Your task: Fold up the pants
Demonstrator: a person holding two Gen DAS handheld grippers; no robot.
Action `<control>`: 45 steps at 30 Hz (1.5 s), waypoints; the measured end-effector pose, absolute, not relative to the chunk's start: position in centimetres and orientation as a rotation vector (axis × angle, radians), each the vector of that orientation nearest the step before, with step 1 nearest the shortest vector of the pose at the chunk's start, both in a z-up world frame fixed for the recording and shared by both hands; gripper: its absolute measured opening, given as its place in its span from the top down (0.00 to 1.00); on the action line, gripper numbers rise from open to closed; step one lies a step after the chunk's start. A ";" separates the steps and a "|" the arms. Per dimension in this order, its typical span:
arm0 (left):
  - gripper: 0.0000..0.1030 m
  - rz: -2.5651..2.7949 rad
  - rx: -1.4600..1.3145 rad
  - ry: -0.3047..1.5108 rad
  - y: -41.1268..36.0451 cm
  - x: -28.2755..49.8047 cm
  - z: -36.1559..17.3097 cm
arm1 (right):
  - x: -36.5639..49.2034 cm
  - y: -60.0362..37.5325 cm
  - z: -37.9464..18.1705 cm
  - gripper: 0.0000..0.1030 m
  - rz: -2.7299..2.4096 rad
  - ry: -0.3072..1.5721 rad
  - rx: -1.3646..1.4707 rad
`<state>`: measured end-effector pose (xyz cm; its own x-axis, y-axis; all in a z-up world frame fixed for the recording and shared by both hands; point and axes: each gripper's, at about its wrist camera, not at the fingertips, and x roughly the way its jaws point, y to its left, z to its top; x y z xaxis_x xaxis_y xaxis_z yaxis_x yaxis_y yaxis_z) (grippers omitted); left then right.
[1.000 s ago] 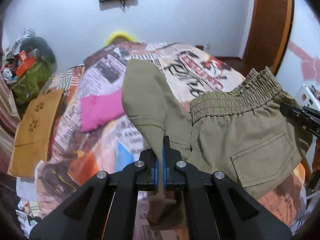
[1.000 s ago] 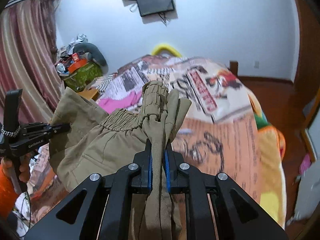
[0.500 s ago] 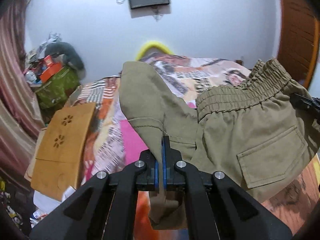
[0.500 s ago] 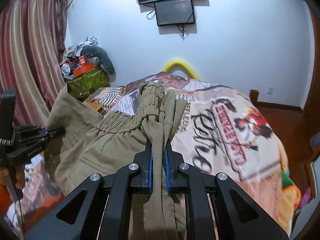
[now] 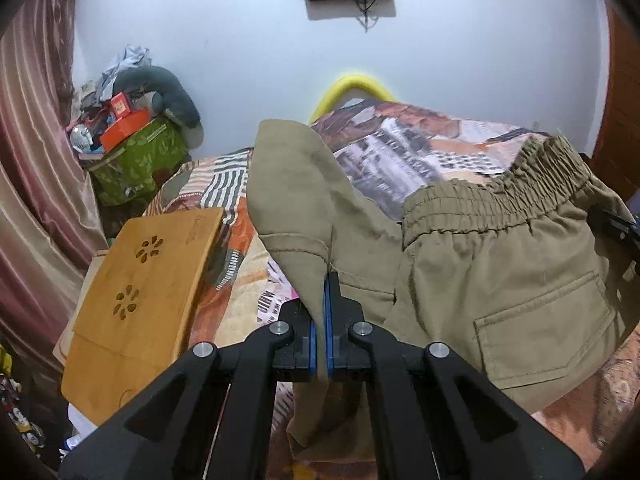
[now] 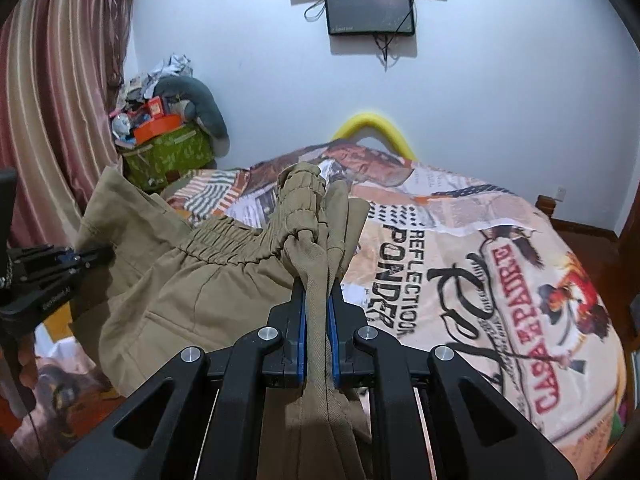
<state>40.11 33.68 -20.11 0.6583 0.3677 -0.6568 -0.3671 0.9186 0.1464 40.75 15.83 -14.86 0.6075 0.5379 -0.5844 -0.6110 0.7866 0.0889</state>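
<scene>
Khaki pants [image 5: 500, 280] with an elastic waistband [image 5: 492, 200] and a back pocket [image 5: 540, 332] hang stretched between both grippers above the bed. My left gripper [image 5: 325, 282] is shut on a thin fold of the fabric, and a flap of cloth stands up above its blue pads. In the right wrist view my right gripper [image 6: 316, 288] is shut on the bunched waistband end of the pants [image 6: 200, 292]. The left gripper [image 6: 94, 257] shows at the left edge there, pinching the far side. The right gripper [image 5: 614, 224] peeks in at the right edge of the left wrist view.
A bed with a printed cover [image 6: 480, 280] lies below and ahead, with a yellow headboard [image 6: 374, 126] at the wall. A wooden lap tray [image 5: 140, 280] lies at the bed's left side. A green box [image 5: 136, 164] piled with clutter and a curtain [image 5: 32, 168] stand further left. A screen [image 6: 368, 8] hangs on the wall.
Both hands have carried the pants sideways over the bed, so the views now face the headboard wall. The pink cloth has left view. Both grips are unchanged.
</scene>
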 end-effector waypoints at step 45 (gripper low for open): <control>0.82 0.251 0.014 0.420 20.7 14.1 -0.3 | 18.8 6.5 3.7 0.49 0.780 0.318 -0.031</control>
<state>14.12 20.68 -0.32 0.8829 0.2435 -0.4015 -0.2379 0.9691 0.0646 18.82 6.45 3.73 0.6659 0.6860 -0.2932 -0.6954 0.7131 0.0892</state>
